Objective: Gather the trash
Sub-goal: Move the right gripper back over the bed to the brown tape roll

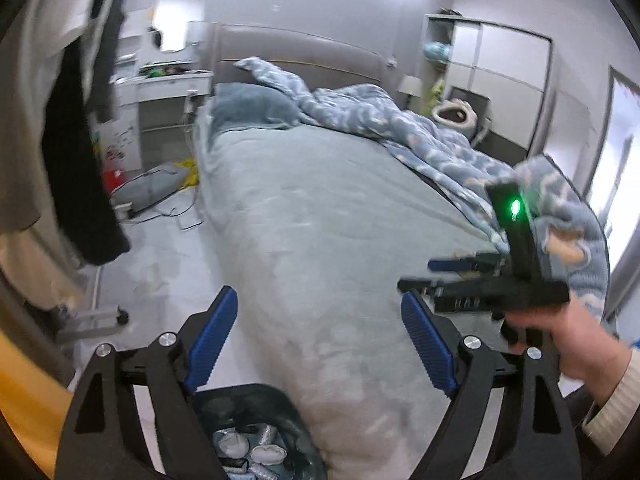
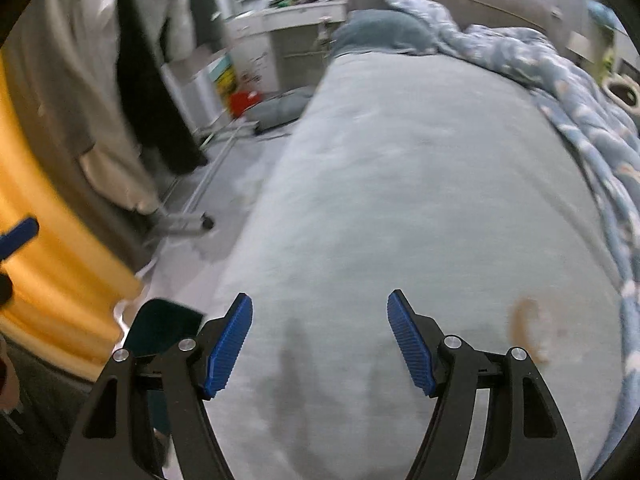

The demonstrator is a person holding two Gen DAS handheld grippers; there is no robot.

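Observation:
My left gripper (image 1: pixel 320 340) is open and holds nothing. It hangs over the near corner of the bed, above a dark bin (image 1: pixel 280 400) with crumpled white trash (image 1: pixel 256 450) inside. My right gripper (image 2: pixel 320 344) is open too, with only the grey-blue sheet (image 2: pixel 400 200) between its pads. In the left wrist view a hand (image 1: pixel 560 340) holds the right gripper (image 1: pixel 420 276) over the bed's right side. A blurred orange-brown curved piece (image 2: pixel 528 328) lies on the sheet to the right of my right gripper. The bin's rim (image 2: pixel 160 328) shows beside its left finger.
A blue patterned duvet (image 1: pixel 420 132) is bunched along the far right of the bed. Hanging clothes (image 1: pixel 80 140) on a wheeled rack (image 2: pixel 188 220) line the left side. A pillow (image 1: pixel 152 188) and cables lie on the floor beside a white desk (image 1: pixel 168 84).

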